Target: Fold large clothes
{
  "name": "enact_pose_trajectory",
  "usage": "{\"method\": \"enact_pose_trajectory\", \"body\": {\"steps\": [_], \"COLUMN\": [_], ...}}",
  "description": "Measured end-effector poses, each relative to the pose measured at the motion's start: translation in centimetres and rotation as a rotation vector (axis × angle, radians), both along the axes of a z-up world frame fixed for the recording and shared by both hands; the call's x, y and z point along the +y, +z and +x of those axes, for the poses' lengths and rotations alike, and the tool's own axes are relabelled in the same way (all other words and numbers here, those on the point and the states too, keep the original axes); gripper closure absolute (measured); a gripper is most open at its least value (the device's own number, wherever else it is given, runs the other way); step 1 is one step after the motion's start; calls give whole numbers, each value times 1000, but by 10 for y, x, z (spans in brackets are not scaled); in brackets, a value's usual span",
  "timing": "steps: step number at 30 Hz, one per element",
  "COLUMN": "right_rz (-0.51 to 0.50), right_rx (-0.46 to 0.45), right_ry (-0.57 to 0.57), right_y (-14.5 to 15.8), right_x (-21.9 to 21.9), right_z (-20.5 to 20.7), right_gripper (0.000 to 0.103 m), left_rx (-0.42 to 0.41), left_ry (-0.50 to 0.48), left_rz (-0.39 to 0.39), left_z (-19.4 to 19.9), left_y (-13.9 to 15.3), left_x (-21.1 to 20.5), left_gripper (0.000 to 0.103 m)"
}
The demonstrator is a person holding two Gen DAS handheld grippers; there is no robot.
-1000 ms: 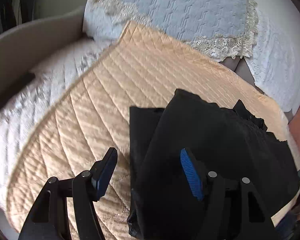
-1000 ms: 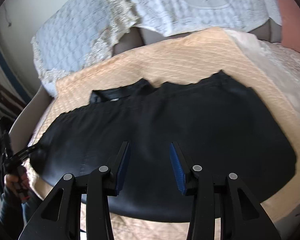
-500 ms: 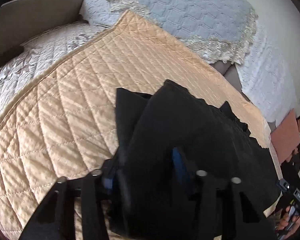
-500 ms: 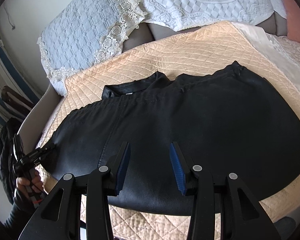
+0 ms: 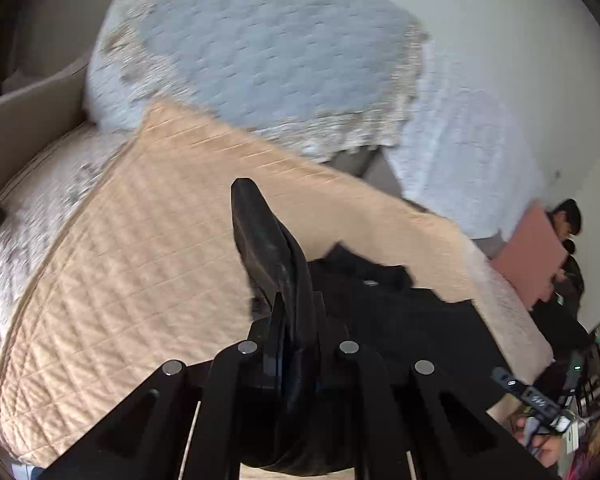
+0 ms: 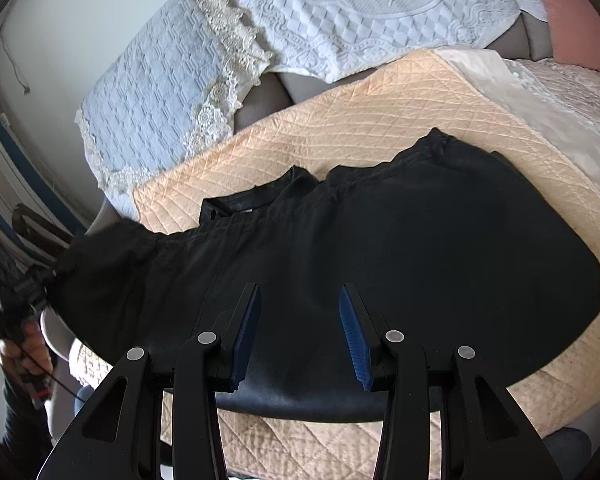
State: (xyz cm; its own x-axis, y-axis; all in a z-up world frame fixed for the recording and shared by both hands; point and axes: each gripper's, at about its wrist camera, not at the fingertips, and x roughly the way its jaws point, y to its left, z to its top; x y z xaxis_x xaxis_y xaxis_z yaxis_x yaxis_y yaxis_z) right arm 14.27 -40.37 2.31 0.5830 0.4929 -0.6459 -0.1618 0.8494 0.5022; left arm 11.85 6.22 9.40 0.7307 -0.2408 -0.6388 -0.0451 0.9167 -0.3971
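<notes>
A large black garment [image 6: 400, 248] lies spread on a peach quilted bedspread [image 6: 380, 120]. My left gripper [image 5: 294, 344] is shut on the garment's left end [image 5: 272, 256] and holds it lifted off the bed, with a black fold sticking up between the fingers. In the right wrist view that lifted end [image 6: 100, 256] hangs bunched at the far left. My right gripper [image 6: 298, 336] is open and empty, hovering above the garment's near edge.
Two white-blue lace-edged pillows [image 6: 172, 92] [image 6: 360, 8] lean at the head of the bed. A white quilt [image 5: 40, 200] lies under the peach spread. A person [image 5: 566, 220] with a pink board stands at the right in the left wrist view.
My left gripper has closed on the garment's left end and lifted it off the bed. My right gripper stays open above the near edge.
</notes>
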Motion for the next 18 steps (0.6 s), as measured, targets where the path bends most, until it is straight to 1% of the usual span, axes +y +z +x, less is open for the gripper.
{"method": "enact_pose_trajectory", "body": {"steps": [3, 6, 9, 12, 13, 14, 15, 17, 18], "right_rz": [9, 13, 17, 28, 31, 32, 34, 54, 67], "right_rx": [-7, -2, 11, 31, 37, 40, 40, 36, 37], "right_ry": [-13, -25, -35, -38, -36, -30, -21, -5, 2], "right_y": [0, -2, -6, -10, -10, -10, -9, -7, -7], "right_x": [-9, -18, -23, -24, -24, -23, -20, -17, -14], "right_z": [-5, -12, -16, -18, -18, -18, -17, -17, -16], "right_gripper": [61, 61, 61, 61, 61, 61, 61, 56, 56], "left_rx": [-27, -13, 45, 161, 195, 203, 195, 171, 167], "left_ry": [-80, -173, -276, -360, -369, -382, -401, -415, -434], "left_rz": [-38, -72, -83, -82, -69, -61, -57, -42, -53], "left_z": [12, 28, 44, 60, 63, 63, 60, 50, 49], "left_y": [15, 13, -15, -67, -84, -92, -94, -85, -79], "left_x": [-39, -82, -129, -167, -177, -183, -188, -189, -188], "left_gripper": [94, 94, 94, 93, 89, 79, 75, 73, 72]}}
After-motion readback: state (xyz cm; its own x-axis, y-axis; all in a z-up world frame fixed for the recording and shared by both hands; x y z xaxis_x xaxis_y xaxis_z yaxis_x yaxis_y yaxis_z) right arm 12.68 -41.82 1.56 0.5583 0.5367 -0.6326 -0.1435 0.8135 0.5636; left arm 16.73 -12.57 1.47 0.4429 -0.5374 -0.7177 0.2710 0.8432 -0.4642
